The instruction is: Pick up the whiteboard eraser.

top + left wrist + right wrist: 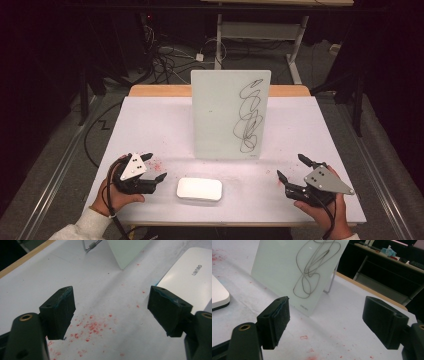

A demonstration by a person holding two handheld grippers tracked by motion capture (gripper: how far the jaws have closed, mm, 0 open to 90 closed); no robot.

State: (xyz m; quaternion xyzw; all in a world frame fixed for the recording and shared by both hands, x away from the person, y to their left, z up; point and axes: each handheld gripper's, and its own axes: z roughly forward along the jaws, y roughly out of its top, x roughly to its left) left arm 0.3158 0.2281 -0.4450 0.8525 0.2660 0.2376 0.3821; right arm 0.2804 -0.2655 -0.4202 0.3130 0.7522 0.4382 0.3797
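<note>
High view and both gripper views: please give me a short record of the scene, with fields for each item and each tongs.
board: white drawing board standing upright on the table, black scribble on its right part
eraser: white flat eraser lying in front of the board, between the two tongs
left tongs: open, empty, beside the eraser
right tongs: open, empty, facing the board
table marks: red specks near the left tongs

The eraser (pixel 218 296) is cut off by the right gripper view's left edge — only a corner shows. The board's (pixel 126 251) scribble and top fall outside the left gripper view — its logo (pixel 253 155) is too small to read from above.
</note>
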